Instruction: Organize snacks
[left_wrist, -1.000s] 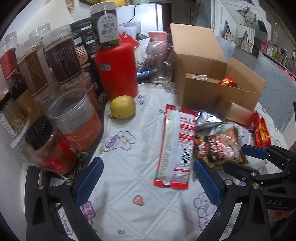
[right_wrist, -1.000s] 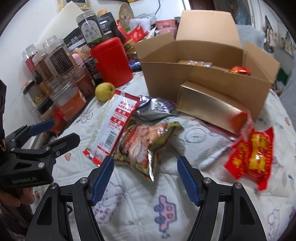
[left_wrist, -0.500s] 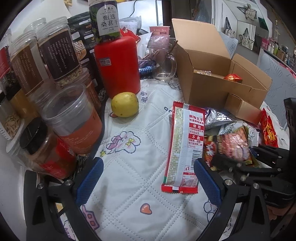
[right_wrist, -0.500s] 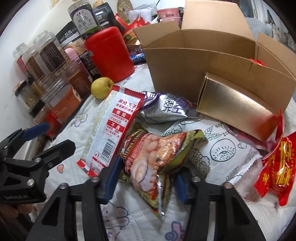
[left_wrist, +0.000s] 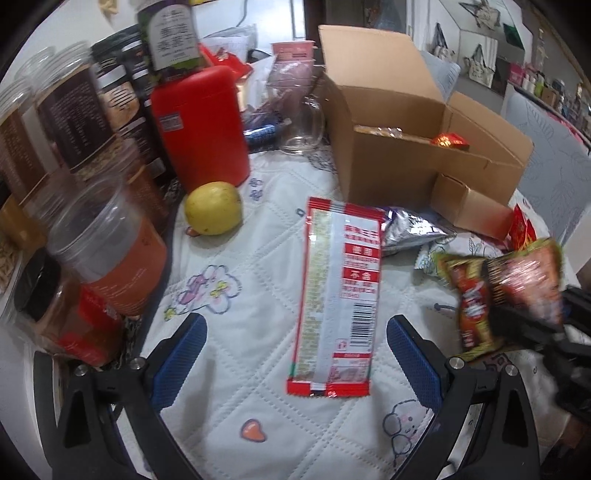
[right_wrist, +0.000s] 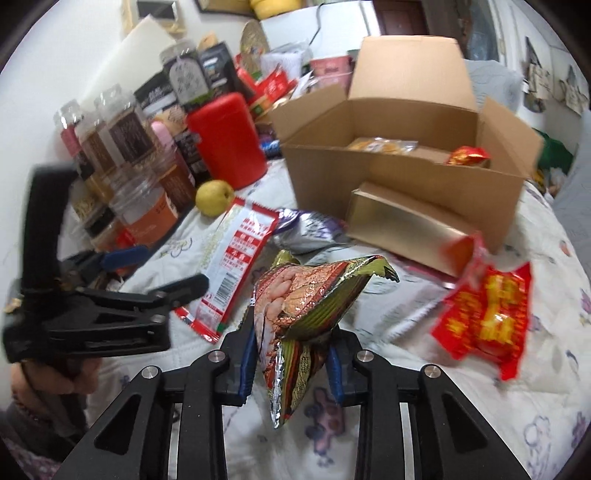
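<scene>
Right gripper (right_wrist: 291, 363) jaws clamp the snack bag (right_wrist: 314, 295), lifted clear of the desk (right_wrist: 406, 424) (likely bound for the cardboard box (right_wrist: 399, 184) near its far edge). Left gripper (left_wrist: 295, 354) jaws open, straddling the long red packet (left_wrist: 340, 291).

Glossy crinkled foil snack bag (right_wrist: 306, 295), matt cardboard box (right_wrist: 399, 177)

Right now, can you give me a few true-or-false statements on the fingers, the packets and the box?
1. The right gripper is shut on the shrimp snack bag. True.
2. The left gripper grips the long red-and-white packet. False: its fingers are spread, and the packet lies flat on the quilted cloth.
3. The cardboard box is closed. False: its flaps are up, with snacks inside.
4. A yellow fruit sits by the red canister. True.
</scene>
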